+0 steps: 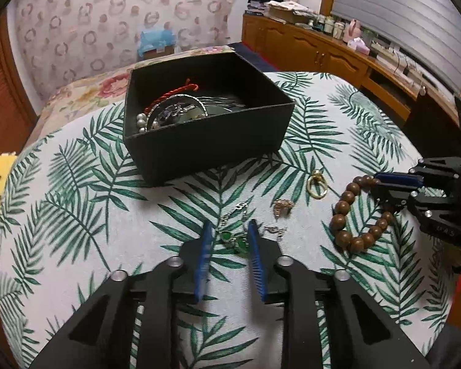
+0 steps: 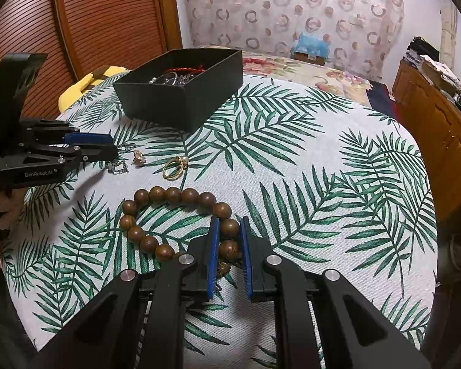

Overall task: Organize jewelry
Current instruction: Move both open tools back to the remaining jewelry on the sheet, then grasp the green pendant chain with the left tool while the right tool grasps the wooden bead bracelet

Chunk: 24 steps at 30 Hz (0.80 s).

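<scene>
A silver chain with green stones [image 1: 230, 238] lies on the leaf-print tablecloth [image 1: 107, 215] between the blue pads of my left gripper [image 1: 230, 232]. The left pad stands apart from it, so this gripper is open. My right gripper [image 2: 230, 220] is shut on one side of a brown wooden bead bracelet [image 2: 156, 193], which rests on the cloth. From the left wrist view, the right gripper [image 1: 376, 184] clamps the bracelet [image 1: 341, 206]. The black open box [image 1: 206, 150] holds a red cord, pearls and silver pieces. A gold ring [image 1: 316, 186] lies loose.
Two small metal pieces [image 1: 282, 207] [image 1: 275, 230] lie beside the chain. The round table's edge [image 2: 427, 184] drops off on the right toward a wooden cabinet [image 2: 439, 129]. A yellow object [image 2: 76, 89] sits behind the box [image 2: 181, 107]. Beyond the table is a floral bed.
</scene>
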Each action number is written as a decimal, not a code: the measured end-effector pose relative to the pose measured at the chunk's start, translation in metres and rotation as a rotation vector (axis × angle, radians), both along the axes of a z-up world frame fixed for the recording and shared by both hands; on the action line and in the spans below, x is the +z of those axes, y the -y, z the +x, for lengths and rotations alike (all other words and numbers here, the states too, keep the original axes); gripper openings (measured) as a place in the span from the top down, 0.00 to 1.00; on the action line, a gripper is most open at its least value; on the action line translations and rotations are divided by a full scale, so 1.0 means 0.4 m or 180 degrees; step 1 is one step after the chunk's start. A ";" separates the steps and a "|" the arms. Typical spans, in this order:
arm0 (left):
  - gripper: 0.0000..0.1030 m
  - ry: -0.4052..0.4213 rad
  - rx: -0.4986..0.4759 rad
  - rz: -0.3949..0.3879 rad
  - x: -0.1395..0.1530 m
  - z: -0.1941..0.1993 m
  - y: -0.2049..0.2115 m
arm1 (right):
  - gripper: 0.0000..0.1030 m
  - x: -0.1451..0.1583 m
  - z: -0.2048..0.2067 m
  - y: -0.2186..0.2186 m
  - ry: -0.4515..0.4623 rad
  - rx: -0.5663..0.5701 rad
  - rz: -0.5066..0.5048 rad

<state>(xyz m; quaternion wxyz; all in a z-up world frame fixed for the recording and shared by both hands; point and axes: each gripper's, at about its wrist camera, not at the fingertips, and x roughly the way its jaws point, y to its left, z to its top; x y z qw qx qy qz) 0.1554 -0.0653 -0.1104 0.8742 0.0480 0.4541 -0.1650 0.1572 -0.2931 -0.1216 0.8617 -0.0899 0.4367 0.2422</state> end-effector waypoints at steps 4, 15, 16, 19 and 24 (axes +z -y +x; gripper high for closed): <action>0.84 0.0045 0.0069 -0.0014 -0.002 -0.016 0.006 | 0.85 0.001 0.001 -0.003 0.0005 -0.0005 -0.0026; 0.83 0.0016 0.0175 -0.0080 -0.007 -0.044 -0.039 | 0.85 -0.003 0.002 -0.017 0.0025 -0.0025 -0.0104; 0.84 0.0017 0.0169 -0.0091 -0.007 -0.044 -0.039 | 0.85 -0.003 0.002 -0.018 0.0027 -0.0025 -0.0117; 0.87 0.0000 0.0171 -0.0200 -0.004 -0.041 -0.048 | 0.85 -0.003 0.002 -0.023 0.0029 -0.0031 -0.0125; 0.90 0.0028 0.0163 -0.0352 0.010 -0.039 -0.058 | 0.86 -0.001 0.003 -0.025 0.0029 -0.0052 -0.0051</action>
